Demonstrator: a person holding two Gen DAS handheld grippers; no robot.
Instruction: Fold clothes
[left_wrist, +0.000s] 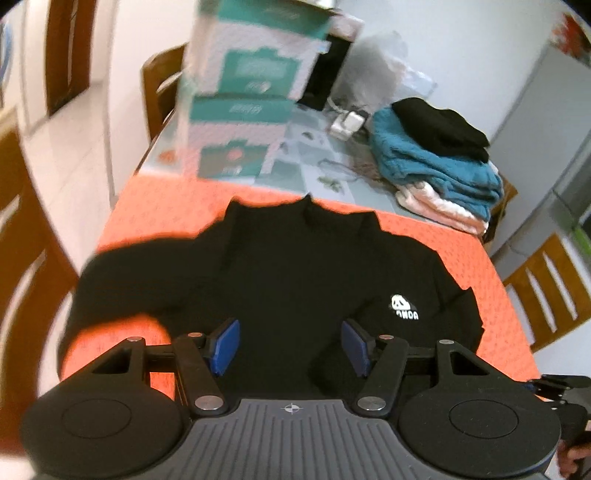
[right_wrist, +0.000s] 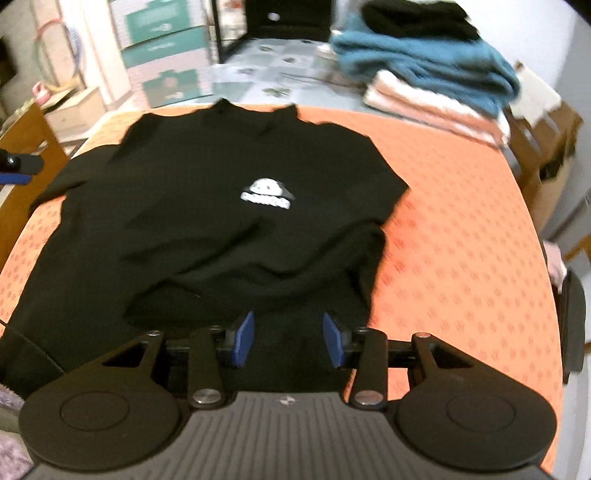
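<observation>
Sweater (left_wrist: 288, 273) one, black, flat on orange cloth (right_wrist: 461, 229), two grippers (left_wrist: 290, 345) (right_wrist: 288, 339) parted, perhaps four folded garments (left_wrist: 443, 162) stacked.

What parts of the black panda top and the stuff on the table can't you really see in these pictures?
- Black top: its bottom hem is hidden behind the left gripper in the left wrist view and behind the right gripper in the right.
- Panda logo: its lettering is blurred in the right wrist view.
- Teal boxes: print smeared by blur, left wrist view.
- Folded pile: top cut off by the frame edge, right wrist view.
</observation>
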